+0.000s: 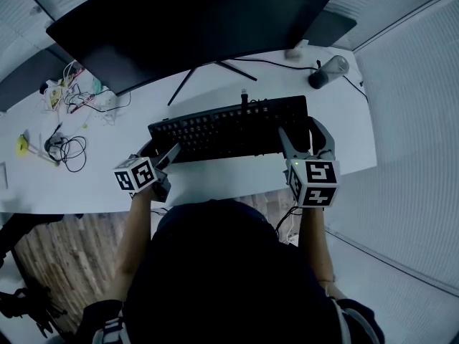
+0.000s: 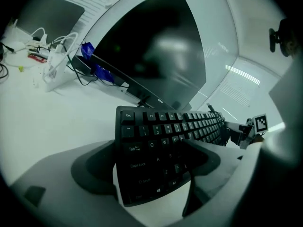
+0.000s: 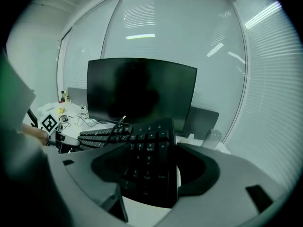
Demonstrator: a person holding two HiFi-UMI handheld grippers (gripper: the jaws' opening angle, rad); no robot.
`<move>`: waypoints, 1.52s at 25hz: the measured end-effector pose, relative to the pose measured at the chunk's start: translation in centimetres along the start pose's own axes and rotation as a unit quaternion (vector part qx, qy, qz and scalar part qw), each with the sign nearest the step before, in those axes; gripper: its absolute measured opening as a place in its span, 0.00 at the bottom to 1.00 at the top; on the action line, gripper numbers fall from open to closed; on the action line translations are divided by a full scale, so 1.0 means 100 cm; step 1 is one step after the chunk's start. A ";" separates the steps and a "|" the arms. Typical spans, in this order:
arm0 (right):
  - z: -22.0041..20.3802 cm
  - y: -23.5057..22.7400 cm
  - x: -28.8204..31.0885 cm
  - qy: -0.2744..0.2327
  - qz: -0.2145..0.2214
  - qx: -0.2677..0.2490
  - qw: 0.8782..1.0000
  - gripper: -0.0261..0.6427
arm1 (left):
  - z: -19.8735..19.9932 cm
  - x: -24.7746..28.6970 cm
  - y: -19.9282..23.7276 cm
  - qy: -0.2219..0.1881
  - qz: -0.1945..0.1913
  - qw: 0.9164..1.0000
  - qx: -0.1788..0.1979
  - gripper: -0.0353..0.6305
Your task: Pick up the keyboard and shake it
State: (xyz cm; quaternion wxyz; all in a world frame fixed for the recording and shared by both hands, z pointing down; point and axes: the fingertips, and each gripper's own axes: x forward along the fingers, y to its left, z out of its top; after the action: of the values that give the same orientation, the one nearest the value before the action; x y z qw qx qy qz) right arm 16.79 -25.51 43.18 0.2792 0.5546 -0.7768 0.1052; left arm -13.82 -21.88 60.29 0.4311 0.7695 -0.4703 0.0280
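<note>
A black keyboard [image 1: 229, 129] lies crosswise over the white desk [image 1: 215, 181], in front of the monitor. My left gripper [image 1: 161, 155] is shut on its left end; in the left gripper view the Tab and Caps Lock keys [image 2: 135, 155] sit between the grey jaws of that gripper [image 2: 151, 162]. My right gripper [image 1: 301, 131] is shut on the number-pad end, which fills the gap of the right gripper [image 3: 151, 169] in its own view. The keyboard [image 3: 142, 150] looks slightly raised off the desk, with its cable [image 1: 244, 95] at the back edge.
A large dark monitor [image 1: 193, 20] on a thin-legged stand is just behind the keyboard. Tangled cables and a power strip [image 1: 75, 95] lie far left, beside a coiled black cable [image 1: 64, 149]. A grey cylinder [image 1: 328, 70] stands at the back right. The desk's near edge is close to my body.
</note>
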 end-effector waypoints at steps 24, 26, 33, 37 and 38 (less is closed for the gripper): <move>-0.097 -0.012 0.048 0.012 0.063 0.263 0.963 0.51 | 0.062 -0.052 -0.049 0.010 0.111 0.979 0.170 0.68; -0.112 -0.007 0.056 0.018 0.081 0.298 0.951 0.51 | 0.070 -0.058 -0.058 0.012 0.122 0.973 0.196 0.68; -0.147 0.017 0.074 0.032 0.137 0.408 0.902 0.51 | 0.094 -0.069 -0.085 0.011 0.158 0.946 0.284 0.68; -0.158 0.021 0.081 0.037 0.147 0.430 0.890 0.51 | 0.094 -0.068 -0.092 0.011 0.158 0.942 0.294 0.68; -0.159 0.021 0.082 0.038 0.146 0.431 0.890 0.51 | 0.094 -0.067 -0.093 0.011 0.159 0.942 0.295 0.68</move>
State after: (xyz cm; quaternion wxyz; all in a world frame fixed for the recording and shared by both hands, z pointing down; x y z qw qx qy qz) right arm 18.02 -23.77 61.04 0.0231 0.4962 -0.7162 0.4902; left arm -14.05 -21.95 45.48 0.1804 0.7770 -0.5524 0.2420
